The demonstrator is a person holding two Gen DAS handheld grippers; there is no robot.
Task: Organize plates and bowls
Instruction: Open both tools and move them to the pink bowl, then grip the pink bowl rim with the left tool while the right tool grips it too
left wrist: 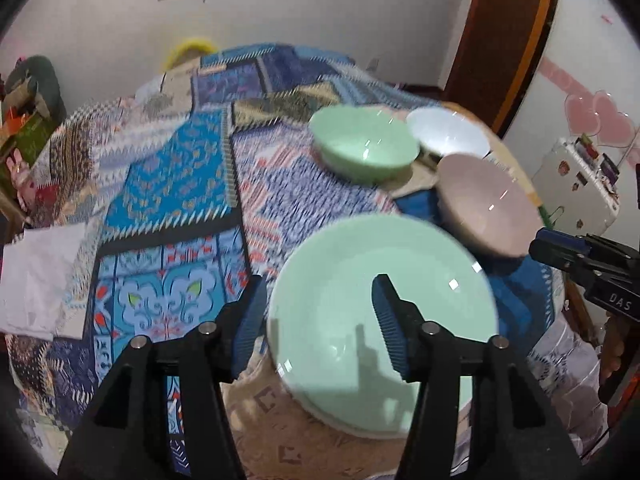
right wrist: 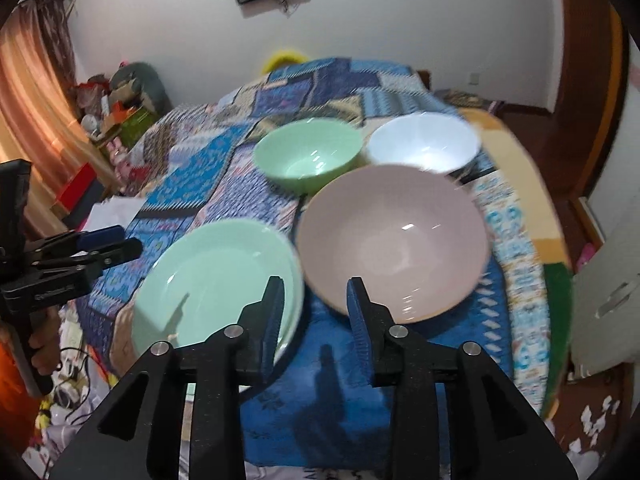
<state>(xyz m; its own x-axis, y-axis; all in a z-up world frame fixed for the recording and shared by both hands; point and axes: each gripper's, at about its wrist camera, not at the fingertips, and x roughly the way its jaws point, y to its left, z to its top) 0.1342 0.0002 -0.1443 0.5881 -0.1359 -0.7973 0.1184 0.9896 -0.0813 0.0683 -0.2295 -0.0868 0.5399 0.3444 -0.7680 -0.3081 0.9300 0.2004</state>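
A pale green plate [left wrist: 340, 264] [right wrist: 216, 280] lies on the patterned quilt near the bed's front edge, with a paler rim showing under it. Beside it stands a wide pink bowl [left wrist: 488, 208] [right wrist: 392, 240]. Behind them sit a green bowl [left wrist: 364, 144] [right wrist: 308, 156] and a white bowl [left wrist: 448, 132] [right wrist: 424, 144]. My left gripper [left wrist: 320, 320] hovers open over the plate's left rim, its pads apart from the rim. My right gripper [right wrist: 316, 320] is open above the gap between plate and pink bowl, holding nothing. Each gripper also shows at the edge of the other's view, the left gripper [right wrist: 108, 248] and the right gripper [left wrist: 560, 248].
The quilt [left wrist: 180, 184] covers the bed, whose edge drops off just below the plate. A white folded cloth [left wrist: 40, 276] lies at the left. A white cabinet [left wrist: 576, 184] and a wooden door frame [left wrist: 516, 40] stand to the right. Boxes and clutter [right wrist: 116, 116] line the far left wall.
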